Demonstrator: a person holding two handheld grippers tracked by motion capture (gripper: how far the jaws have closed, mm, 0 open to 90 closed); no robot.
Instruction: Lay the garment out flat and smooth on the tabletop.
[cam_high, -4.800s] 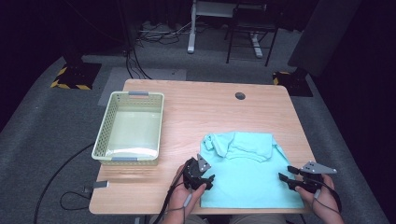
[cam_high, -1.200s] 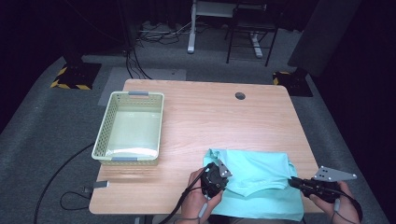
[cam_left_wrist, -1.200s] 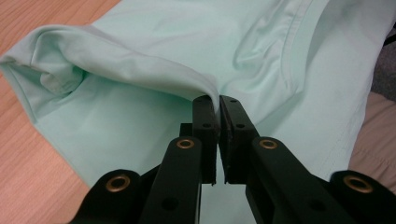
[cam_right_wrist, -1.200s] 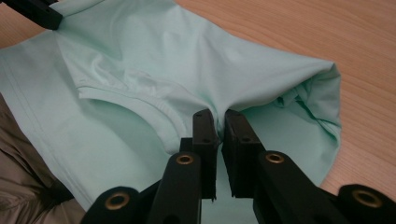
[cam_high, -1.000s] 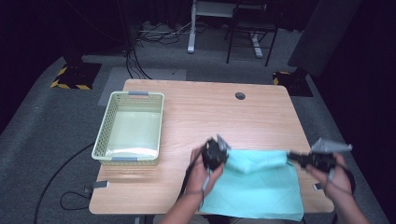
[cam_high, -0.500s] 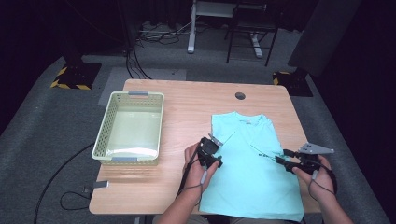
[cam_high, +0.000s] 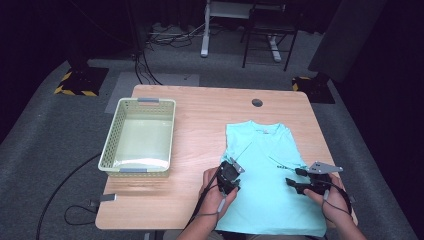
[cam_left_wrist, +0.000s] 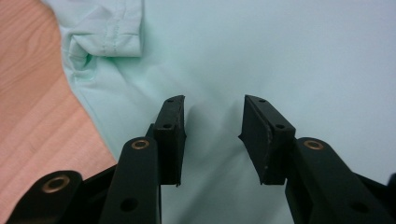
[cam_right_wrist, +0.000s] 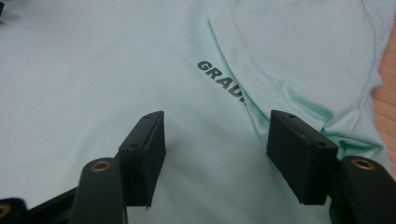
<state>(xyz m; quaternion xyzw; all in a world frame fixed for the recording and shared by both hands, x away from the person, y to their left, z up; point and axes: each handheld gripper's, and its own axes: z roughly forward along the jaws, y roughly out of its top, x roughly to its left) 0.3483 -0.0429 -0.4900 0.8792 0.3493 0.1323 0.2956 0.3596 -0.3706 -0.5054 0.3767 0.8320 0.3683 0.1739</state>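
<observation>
Wooden table (cam_high: 200, 125) | shirt (cam_high: 265, 165) flat under both tongs | left tongs (cam_left_wrist: 212, 135) closing, empty | right tongs (cam_right_wrist: 215, 154) opening, empty

A wooden table (cam_high: 210, 107) bears a basket (cam_high: 116, 146) and a T-shirt (cam_high: 267, 195).

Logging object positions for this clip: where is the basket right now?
In the high view, the pale yellow-green basket sits on the table's left side, left of the mint T-shirt.

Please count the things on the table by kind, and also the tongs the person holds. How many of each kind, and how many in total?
Light green T-shirt: 1
Pale yellow-green plastic basket: 1
Tongs: 2, the left tongs and the right tongs, both open over the shirt
Total: 4
</observation>
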